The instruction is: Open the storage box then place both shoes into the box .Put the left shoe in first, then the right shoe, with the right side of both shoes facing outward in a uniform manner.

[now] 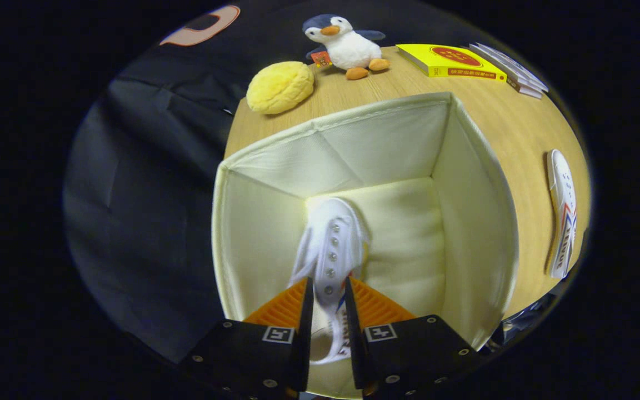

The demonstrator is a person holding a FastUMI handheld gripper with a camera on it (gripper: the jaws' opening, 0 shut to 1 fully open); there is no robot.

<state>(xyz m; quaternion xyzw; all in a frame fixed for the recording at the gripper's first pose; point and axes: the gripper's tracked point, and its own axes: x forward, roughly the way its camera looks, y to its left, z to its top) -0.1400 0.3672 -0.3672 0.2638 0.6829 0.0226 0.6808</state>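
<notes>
A cream fabric storage box stands open on the wooden table, seen from above. My gripper hangs over its inside, shut on a white laced shoe that points toe-down toward the box floor, held by its upper between both fingers. The shoe sits toward the box's left half. A second white shoe with red and blue side marks lies on its side on the table, to the right of the box.
Beyond the box on the wooden table lie a yellow round cushion, a penguin plush toy, a yellow book and a stack of thin books. The table's left edge runs close along the box.
</notes>
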